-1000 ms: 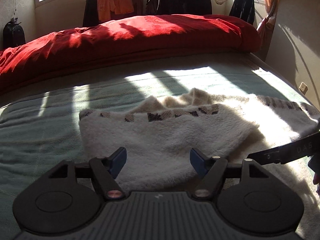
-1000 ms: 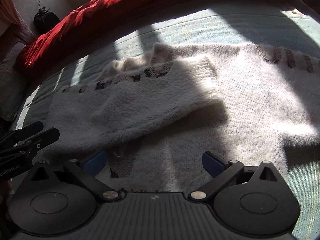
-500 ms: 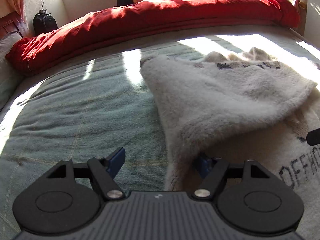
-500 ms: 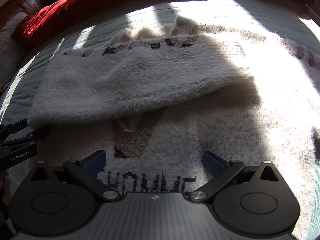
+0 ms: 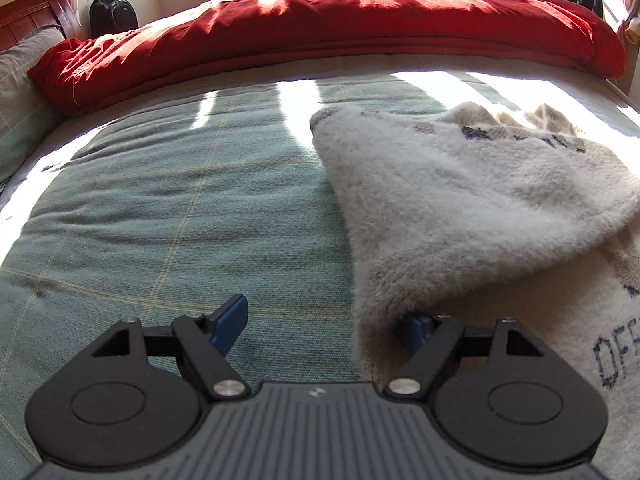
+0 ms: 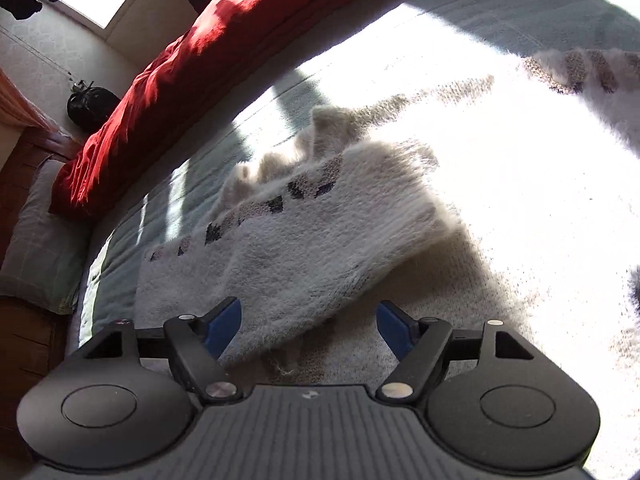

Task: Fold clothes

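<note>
A fluffy white sweater [image 5: 472,208] with a dark patterned band lies on the bed, one sleeve [image 6: 304,248] folded across its body. My left gripper [image 5: 322,326] sits low at the sweater's left edge. Its jaws are opening, and the fold's edge hangs just in front of the right pad [image 5: 414,330], partly hiding it; the left pad is over bare cover. My right gripper [image 6: 309,328] hovers at the sleeve's lower edge. Its jaws are closing with that fuzzy edge between them, and the pads stand apart from the cloth.
The bed has a green checked cover [image 5: 168,216]. A rolled red duvet [image 5: 320,28] runs along the far side. A grey pillow [image 6: 40,248] and a black bag [image 5: 112,12] sit at the left. Clothes hang by the window behind.
The left view swung from the sweater's middle to its left edge and sank closer. The right view rolled sideways and its jaws narrowed. The other gripper has left the right view.
</note>
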